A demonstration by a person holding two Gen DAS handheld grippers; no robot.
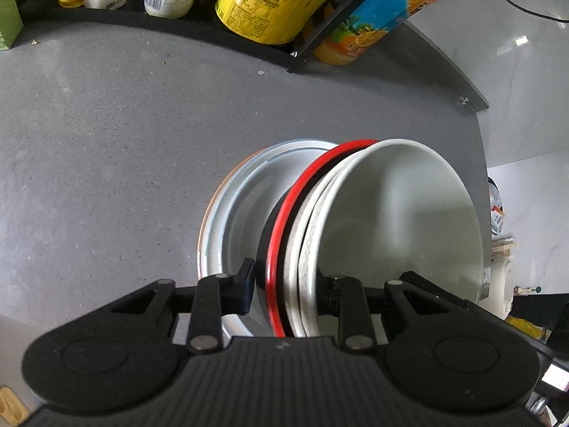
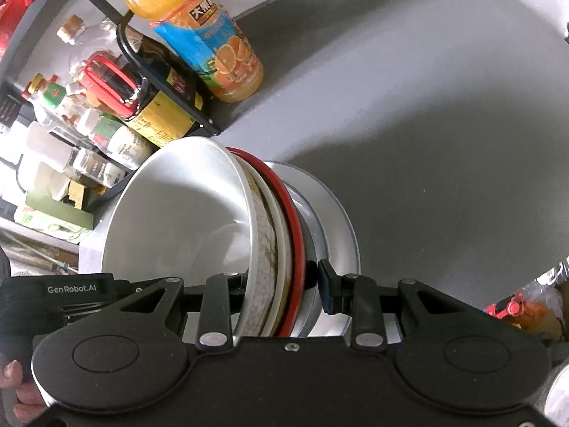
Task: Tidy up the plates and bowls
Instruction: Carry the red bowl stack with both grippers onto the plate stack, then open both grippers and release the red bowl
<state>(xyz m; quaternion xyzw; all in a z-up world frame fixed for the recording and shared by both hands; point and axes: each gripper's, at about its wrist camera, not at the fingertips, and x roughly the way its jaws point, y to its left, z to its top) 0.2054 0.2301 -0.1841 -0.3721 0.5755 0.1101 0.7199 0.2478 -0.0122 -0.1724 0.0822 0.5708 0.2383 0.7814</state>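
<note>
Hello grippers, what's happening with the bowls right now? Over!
Left gripper and right gripper both clamped on the nested bowls' rims. White bowl on top, red-rimmed bowl beneath, stack tilted over pale plate. Grey counter ahead clear.

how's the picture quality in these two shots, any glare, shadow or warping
Left wrist view: fisheye bends the shelf edge into an arc; the white bowl looks slightly soft. Right wrist view: a broad dark shadow crosses the grey counter; the orange juice bottle glows, backlit.
</note>
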